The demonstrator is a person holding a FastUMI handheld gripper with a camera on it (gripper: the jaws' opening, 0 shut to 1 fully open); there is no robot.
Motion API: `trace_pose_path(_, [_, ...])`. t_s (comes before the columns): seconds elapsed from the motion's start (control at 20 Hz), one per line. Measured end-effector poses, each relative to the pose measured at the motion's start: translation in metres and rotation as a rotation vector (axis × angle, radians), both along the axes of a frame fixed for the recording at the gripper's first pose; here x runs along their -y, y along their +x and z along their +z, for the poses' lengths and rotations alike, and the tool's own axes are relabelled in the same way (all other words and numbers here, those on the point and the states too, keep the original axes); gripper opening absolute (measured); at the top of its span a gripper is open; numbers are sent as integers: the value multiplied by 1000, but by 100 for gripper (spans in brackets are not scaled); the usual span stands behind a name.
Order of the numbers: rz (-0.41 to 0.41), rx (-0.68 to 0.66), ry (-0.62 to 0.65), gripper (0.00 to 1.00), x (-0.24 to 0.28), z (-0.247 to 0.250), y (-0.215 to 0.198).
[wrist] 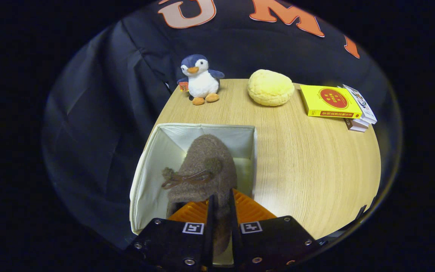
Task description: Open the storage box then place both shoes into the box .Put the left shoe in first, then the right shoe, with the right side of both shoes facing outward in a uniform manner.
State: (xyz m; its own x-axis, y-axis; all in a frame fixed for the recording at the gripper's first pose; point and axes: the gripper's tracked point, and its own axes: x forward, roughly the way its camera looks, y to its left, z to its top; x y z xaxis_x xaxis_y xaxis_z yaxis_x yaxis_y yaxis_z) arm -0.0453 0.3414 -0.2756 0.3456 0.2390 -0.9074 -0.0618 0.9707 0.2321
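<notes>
A white fabric storage box (153, 158) stands open on the wooden table, just ahead of my fingers. A brown fuzzy shoe (206, 166) with a small bow and pom-poms hangs over the box's inside, toe pointing away from me. My gripper (221, 204) is shut on the shoe's heel edge, both fingers pressing the fabric between them. The shoe hides much of the box floor, so I cannot tell whether another shoe lies inside.
Beyond the box a plush penguin (200, 79) stands at the table's far edge. A yellow bun-shaped cushion (270, 87) sits to its right. Further right lies a small stack of books (332, 102) with a yellow one on top. Bare tabletop (308, 162) spreads right of the box.
</notes>
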Motion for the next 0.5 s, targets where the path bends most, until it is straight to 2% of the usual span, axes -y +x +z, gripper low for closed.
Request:
trace_pose_path(0.2, [9,53,84,29,3,23,2])
trace_pose_path(0.35, [2,114,97,46,28,39,8])
trace_pose_path(0.5, [-13,190,85,58,61,53,17])
